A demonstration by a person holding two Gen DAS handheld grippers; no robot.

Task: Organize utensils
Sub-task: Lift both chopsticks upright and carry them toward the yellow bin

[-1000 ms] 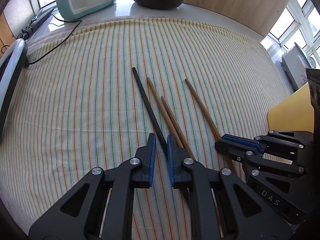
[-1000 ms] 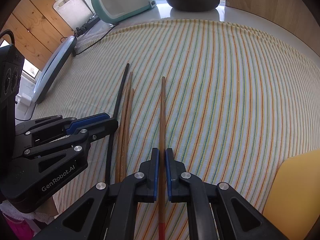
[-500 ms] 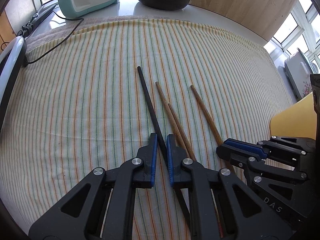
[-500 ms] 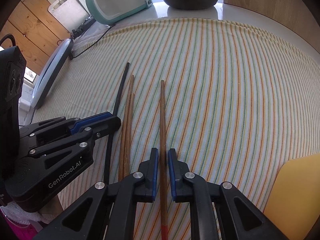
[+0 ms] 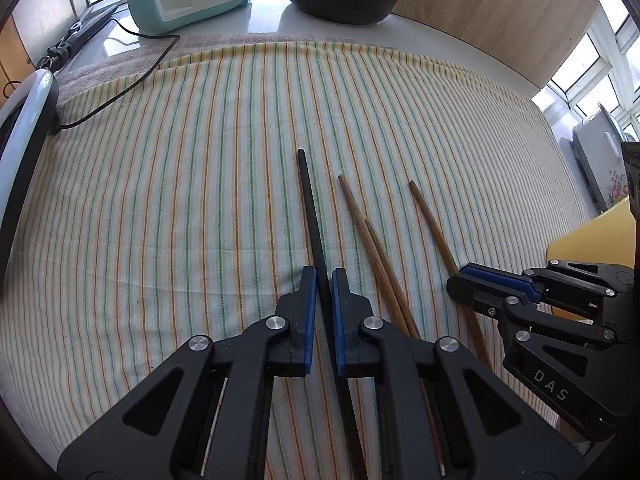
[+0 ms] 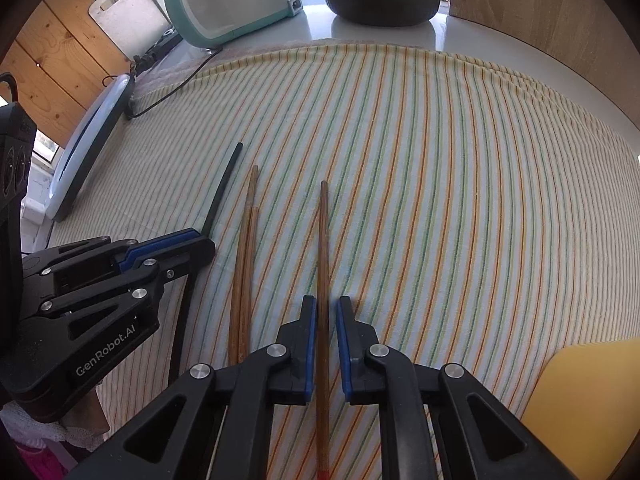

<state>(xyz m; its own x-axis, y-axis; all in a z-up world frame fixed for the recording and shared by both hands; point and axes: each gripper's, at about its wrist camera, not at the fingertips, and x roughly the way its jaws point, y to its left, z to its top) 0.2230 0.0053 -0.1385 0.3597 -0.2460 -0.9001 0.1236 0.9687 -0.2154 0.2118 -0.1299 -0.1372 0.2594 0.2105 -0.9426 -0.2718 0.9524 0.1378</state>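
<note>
From the left wrist view, the left gripper (image 5: 323, 274) has its jaws nearly together, clamped on the black chopstick (image 5: 310, 204), whose far end lies on the striped cloth (image 5: 160, 200). Two wooden chopsticks (image 5: 374, 244) lie just beside it.

From the right wrist view, the right gripper (image 6: 326, 306) is closing; its blue pads (image 6: 310, 344) stand each side of a single wooden chopstick (image 6: 323, 240) with a narrow gap visible. The yellow board (image 6: 592, 392) is near.
</note>
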